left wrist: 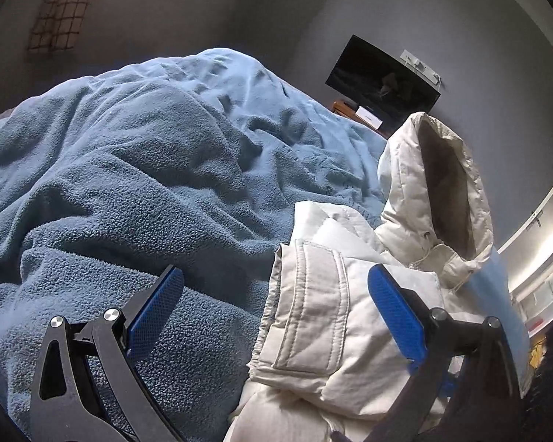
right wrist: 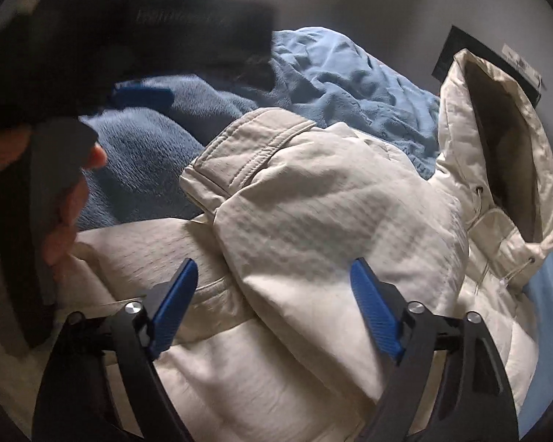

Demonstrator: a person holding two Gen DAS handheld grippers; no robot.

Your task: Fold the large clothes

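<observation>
A cream hooded padded jacket (left wrist: 350, 331) (right wrist: 313, 221) lies crumpled on a blue fleece blanket (left wrist: 129, 169) (right wrist: 350, 81). Its hood (left wrist: 442, 184) (right wrist: 497, 140) stands up at the right. A sleeve cuff (left wrist: 313, 313) (right wrist: 250, 140) is folded across the body. My left gripper (left wrist: 276, 276) is open over the cuff, with one blue pad above the blanket and the other above the jacket. My right gripper (right wrist: 274, 265) is open and straddles the puffed sleeve, and its pads do not press on the cloth. In the right wrist view a blue finger (right wrist: 143, 96) of the left gripper shows at upper left.
A person's hand (right wrist: 70, 199) grips a dark handle at the left edge. A dark screen (left wrist: 383, 81) hangs on the grey wall behind the bed, with a wooden shelf (left wrist: 344, 107) under it. A checked cloth (left wrist: 59, 18) hangs at upper left.
</observation>
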